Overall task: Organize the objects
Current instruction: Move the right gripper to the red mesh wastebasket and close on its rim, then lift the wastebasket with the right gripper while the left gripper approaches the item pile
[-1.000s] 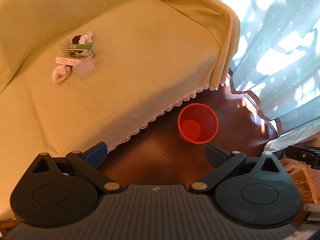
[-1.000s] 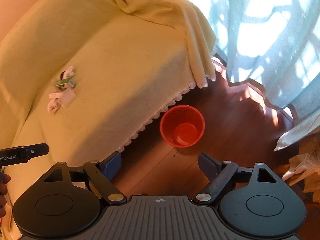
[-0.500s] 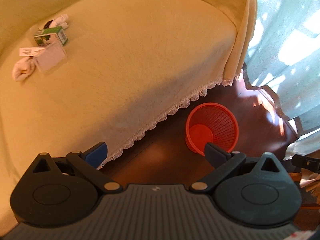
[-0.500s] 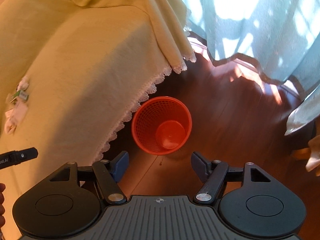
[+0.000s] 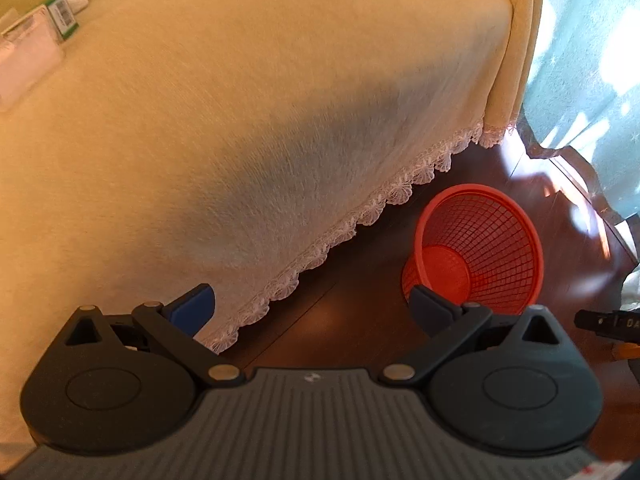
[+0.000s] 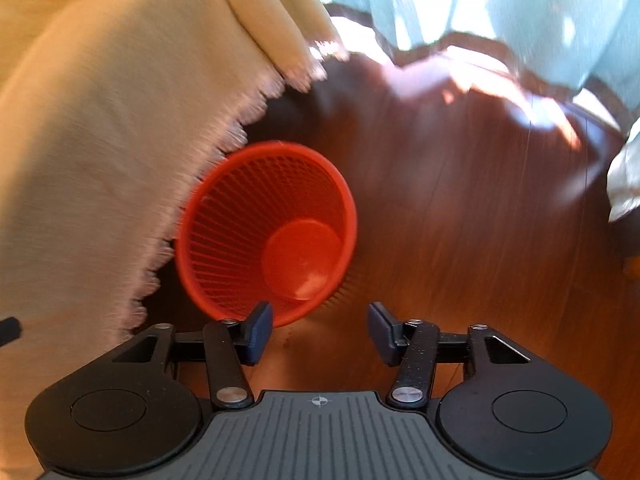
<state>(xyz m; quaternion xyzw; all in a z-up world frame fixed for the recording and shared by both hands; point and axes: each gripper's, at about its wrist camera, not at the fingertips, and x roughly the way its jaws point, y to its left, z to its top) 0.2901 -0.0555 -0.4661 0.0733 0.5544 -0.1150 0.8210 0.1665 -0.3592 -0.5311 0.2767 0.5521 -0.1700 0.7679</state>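
Both grippers are spread wide and empty. The right gripper (image 6: 320, 330) hovers just short of the red basket (image 6: 224, 216), which stands on the wooden floor (image 6: 460, 220) against the sofa cover's (image 5: 240, 120) lace edge. The left gripper (image 5: 312, 310) hangs off that same edge. The step looks like reaching for the basket; next, its rim must sit between the fingers.

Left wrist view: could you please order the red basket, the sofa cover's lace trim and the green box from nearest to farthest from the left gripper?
1. Lace trim, crossing just ahead of the left gripper.
2. Red basket, right, on the floor; close to the trim's rank.
3. Green box, far upper left on the sofa.
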